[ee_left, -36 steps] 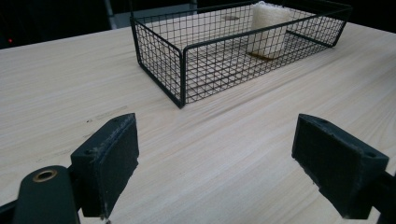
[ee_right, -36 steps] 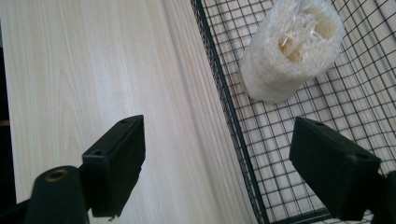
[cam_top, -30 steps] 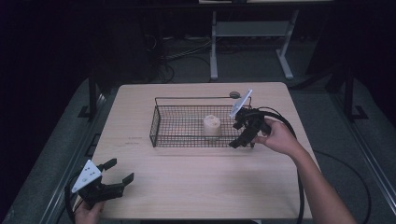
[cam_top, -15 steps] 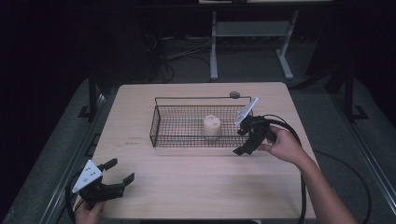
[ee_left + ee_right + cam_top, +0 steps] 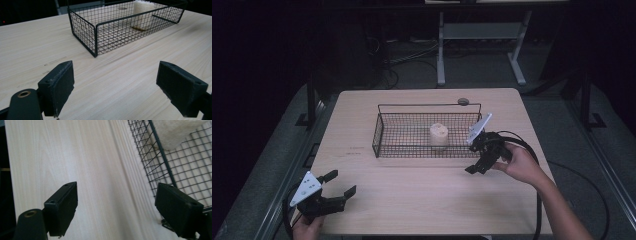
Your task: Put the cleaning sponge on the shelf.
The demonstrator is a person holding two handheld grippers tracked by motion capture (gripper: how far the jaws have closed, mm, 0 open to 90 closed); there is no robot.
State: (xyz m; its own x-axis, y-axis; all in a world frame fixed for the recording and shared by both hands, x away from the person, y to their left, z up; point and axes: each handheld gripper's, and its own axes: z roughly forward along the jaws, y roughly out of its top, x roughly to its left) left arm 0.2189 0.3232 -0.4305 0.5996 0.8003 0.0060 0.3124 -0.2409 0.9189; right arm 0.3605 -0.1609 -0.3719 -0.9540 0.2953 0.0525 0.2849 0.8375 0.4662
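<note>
A black wire basket (image 5: 382,135) stands mid-table with a cream foam-like cylinder (image 5: 438,135) upright inside, towards its right end. My right gripper (image 5: 474,161) hovers just outside the basket's front right corner, open and holding nothing. In the right gripper view its jaws (image 5: 120,210) straddle bare wood beside the basket's wire wall (image 5: 162,155), and the cylinder (image 5: 175,132) lies beyond the wall. My left gripper (image 5: 343,182) rests open at the table's near left corner. In the left gripper view it (image 5: 120,87) faces the basket (image 5: 95,37) and cylinder (image 5: 142,15) from well away.
A small grey round disc (image 5: 463,101) lies on the light wooden table (image 5: 422,195) just behind the basket's back rim. A black cable (image 5: 532,165) loops from the right gripper past the table's right edge. Dark floor and a metal stand (image 5: 477,35) lie beyond.
The right gripper has slid from the basket's right end down towards the near side, stopping at its front right corner. The left gripper and the cylinder have stayed put.
</note>
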